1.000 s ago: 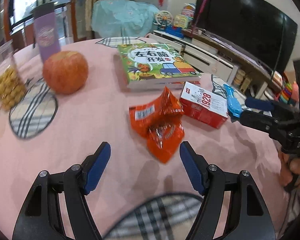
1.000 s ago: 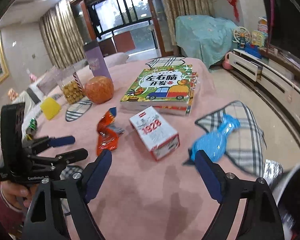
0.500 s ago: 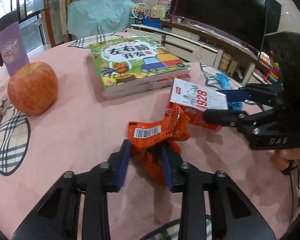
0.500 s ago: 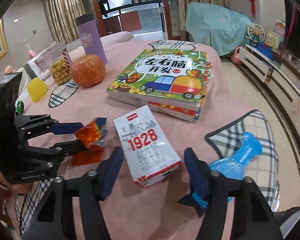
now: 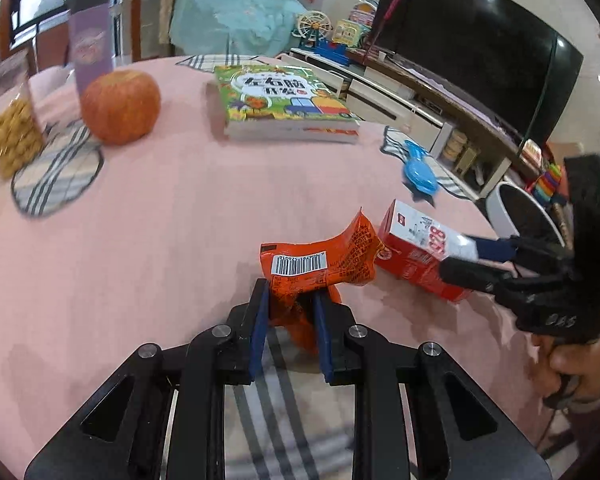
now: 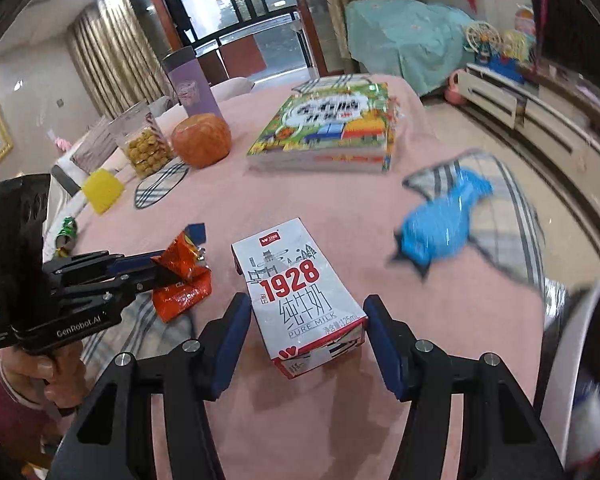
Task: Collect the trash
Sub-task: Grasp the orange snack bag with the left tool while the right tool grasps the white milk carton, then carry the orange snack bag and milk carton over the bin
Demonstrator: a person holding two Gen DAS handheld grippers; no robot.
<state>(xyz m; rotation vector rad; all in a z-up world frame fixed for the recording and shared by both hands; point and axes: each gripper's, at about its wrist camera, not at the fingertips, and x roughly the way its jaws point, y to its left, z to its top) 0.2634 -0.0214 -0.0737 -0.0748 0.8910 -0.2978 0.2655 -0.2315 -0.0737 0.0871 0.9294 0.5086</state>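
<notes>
Left wrist view: my left gripper (image 5: 290, 304) has just closed its jaws and pinches the orange snack wrapper (image 5: 320, 266) above the pink tablecloth (image 5: 140, 240). My right gripper (image 6: 306, 334) has narrowed around the milk carton (image 6: 300, 296), pads against its sides. Blue wrapper (image 6: 444, 222) lies on a plaid mat (image 6: 500, 216) nearby

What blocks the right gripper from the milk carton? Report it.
Nothing visible. The right gripper already straddles the milk carton, one pad on each side; the orange wrapper sits off to its left, held by the left gripper.
</notes>
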